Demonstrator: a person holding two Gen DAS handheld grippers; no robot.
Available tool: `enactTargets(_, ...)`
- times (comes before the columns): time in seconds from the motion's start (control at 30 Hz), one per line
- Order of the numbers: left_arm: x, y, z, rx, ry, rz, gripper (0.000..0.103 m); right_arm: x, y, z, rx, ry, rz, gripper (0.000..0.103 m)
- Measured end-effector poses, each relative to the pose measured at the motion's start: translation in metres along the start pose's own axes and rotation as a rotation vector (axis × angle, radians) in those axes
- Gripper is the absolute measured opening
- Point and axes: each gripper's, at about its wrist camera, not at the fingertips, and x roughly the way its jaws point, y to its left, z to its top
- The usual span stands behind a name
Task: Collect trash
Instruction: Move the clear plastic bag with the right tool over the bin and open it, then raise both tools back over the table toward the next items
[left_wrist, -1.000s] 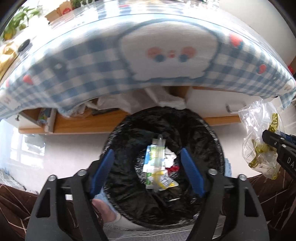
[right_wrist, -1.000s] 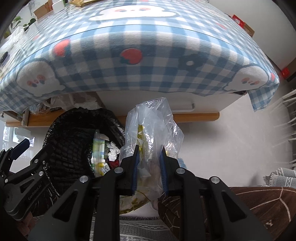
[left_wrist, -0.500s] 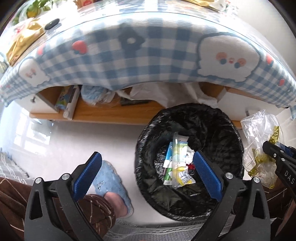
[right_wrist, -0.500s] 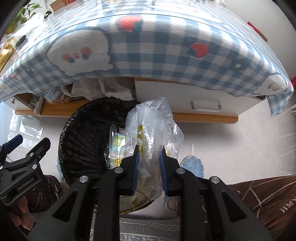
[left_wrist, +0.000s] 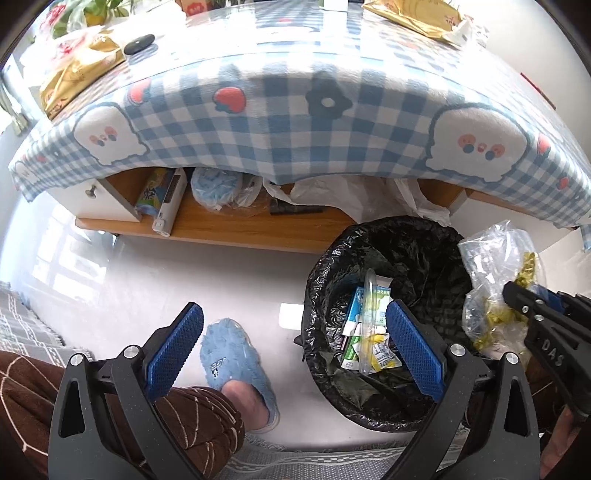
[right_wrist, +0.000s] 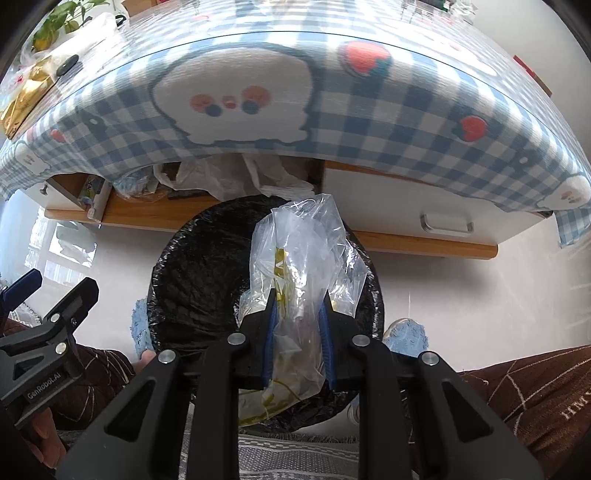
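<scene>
Since a second ago the left gripper (left_wrist: 293, 347) has slid off the bin toward nine o'clock, and its jaws have just been opening: they now gape fully, with nothing between them. The checked tablecloth (left_wrist: 280, 122) fills twelve o'clock. The black-lined trash bin (left_wrist: 428, 258), holding cartons and wrappers, sits at four o'clock of the left view. The right gripper (right_wrist: 297, 345) is narrowed onto a clear plastic bag (right_wrist: 303, 251) of yellow scraps, directly over the bin at the centre of its view.

Bin mouth (left_wrist: 388, 236) open above (table edge (left_wrist: 295, 162) overhangs behind), bare floor (left_wrist: 184, 273) left
</scene>
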Motion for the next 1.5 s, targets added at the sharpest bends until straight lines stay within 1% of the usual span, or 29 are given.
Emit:
enactTargets(0.07, -0.001, 0.001, 0.000, 0.002, -0.002, 0.003, 0.097, 0.000, 0.005, 0.000, -0.015, 0.000, 0.004, 0.021)
enactTargets(0.17, 0.001, 0.002, 0.001, -0.004, 0.007, 0.006, 0.097, 0.000, 0.011, 0.000, -0.032, -0.009, -0.010, 0.027)
enactTargets(0.23, 0.001, 0.003, 0.002, -0.012, 0.011, 0.008, 0.097, 0.000, 0.010, 0.000, -0.032, -0.011, -0.009, 0.029)
enactTargets(0.33, 0.002, 0.004, 0.002, -0.013, 0.016, 0.014, 0.097, -0.003, 0.006, 0.001, -0.019, -0.026, -0.011, 0.039)
enactTargets(0.4, 0.003, 0.003, 0.002, -0.009, 0.020, 0.012, 0.097, -0.006, 0.005, 0.001, -0.018, -0.038, -0.013, 0.052)
enactTargets(0.43, 0.003, 0.002, 0.002, -0.005, 0.019, 0.015, 0.097, -0.007, 0.005, 0.002, -0.022, -0.044, -0.017, 0.054)
enactTargets(0.5, 0.001, 0.001, 0.002, -0.003, 0.012, 0.021, 0.097, -0.011, 0.006, 0.003, -0.036, -0.056, -0.024, 0.064)
enactTargets(0.53, 0.000, 0.001, 0.002, -0.004, 0.008, 0.019, 0.097, -0.014, 0.007, 0.004, -0.042, -0.066, -0.030, 0.067)
enactTargets(0.6, -0.002, 0.001, 0.003, -0.003, 0.007, 0.019, 0.097, -0.021, 0.006, 0.006, -0.049, -0.086, -0.035, 0.075)
enactTargets(0.67, -0.006, 0.001, 0.005, 0.001, -0.004, 0.024, 0.097, -0.029, 0.003, 0.008, -0.045, -0.106, -0.032, 0.079)
enactTargets(0.8, -0.021, -0.001, 0.011, 0.022, -0.054, 0.030, 0.097, -0.044, -0.005, 0.013, -0.019, -0.153, -0.032, 0.087)
enactTargets(0.87, -0.028, 0.000, 0.014, 0.025, -0.067, 0.021, 0.097, -0.053, -0.009, 0.016, -0.011, -0.175, -0.028, 0.090)
enactTargets(1.03, -0.044, 0.006, 0.025, 0.006, -0.092, -0.014, 0.097, -0.078, -0.014, 0.022, -0.002, -0.250, -0.029, 0.093)
enactTargets(1.13, -0.054, 0.008, 0.032, 0.000, -0.114, -0.021, 0.097, -0.089, -0.019, 0.028, 0.000, -0.280, -0.035, 0.093)
enactTargets(1.23, -0.061, 0.013, 0.040, -0.019, -0.122, -0.043, 0.097, -0.102, -0.024, 0.037, -0.017, -0.320, -0.064, 0.093)
enactTargets(1.33, -0.069, 0.018, 0.052, -0.033, -0.136, -0.053, 0.097, -0.114, -0.034, 0.046, 0.006, -0.350, -0.051, 0.093)
enactTargets(1.4, -0.070, 0.019, 0.059, -0.030, -0.144, -0.042, 0.097, -0.119, -0.039, 0.053, 0.015, -0.368, -0.049, 0.093)
enactTargets(1.5, -0.071, 0.019, 0.073, -0.040, -0.148, -0.059, 0.097, -0.122, -0.045, 0.063, 0.020, -0.381, -0.049, 0.093)
